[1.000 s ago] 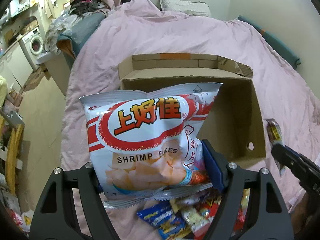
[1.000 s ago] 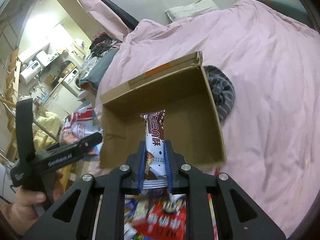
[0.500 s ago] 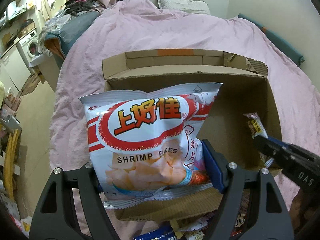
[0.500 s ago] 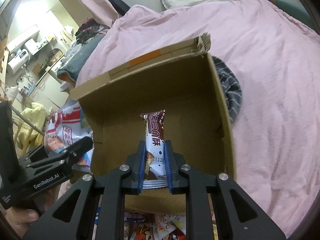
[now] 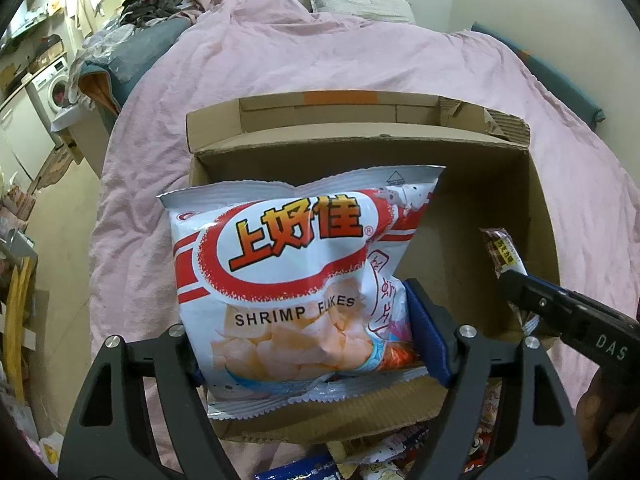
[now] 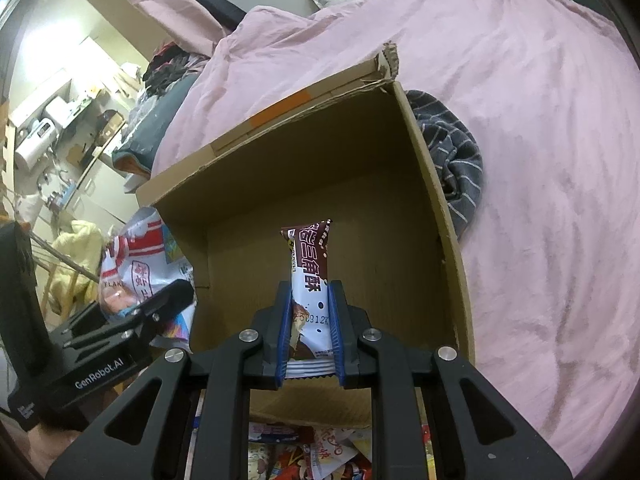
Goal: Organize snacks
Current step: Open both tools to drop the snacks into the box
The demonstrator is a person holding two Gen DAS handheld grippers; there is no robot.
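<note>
An open cardboard box [image 5: 536, 216] lies on a pink bed cover. My left gripper [image 5: 308, 340] holds a white and red shrimp flakes bag [image 5: 296, 260] upright over the box's near left part. Its jaws are opening, with the bag still between the pads. In the right wrist view my right gripper [image 6: 310, 320] holds a brown and white chocolate snack bar [image 6: 310, 256] upright over the box floor [image 6: 384, 264]. Its jaws are starting to open, with the bar still pinched. The right gripper [image 5: 516, 292] and its bar [image 5: 502, 252] also show in the left wrist view.
Several loose snack packets [image 6: 320, 452] lie just in front of the box. A grey striped cloth [image 6: 452, 160] sits against the box's right wall. The pink cover [image 5: 320, 60] spreads all around, with a pillow [image 5: 360, 4] at the far end.
Both grippers have come forward and down over the box with their snacks. The loose packets have slipped out of the lower edge, and the box fills more of each view.
</note>
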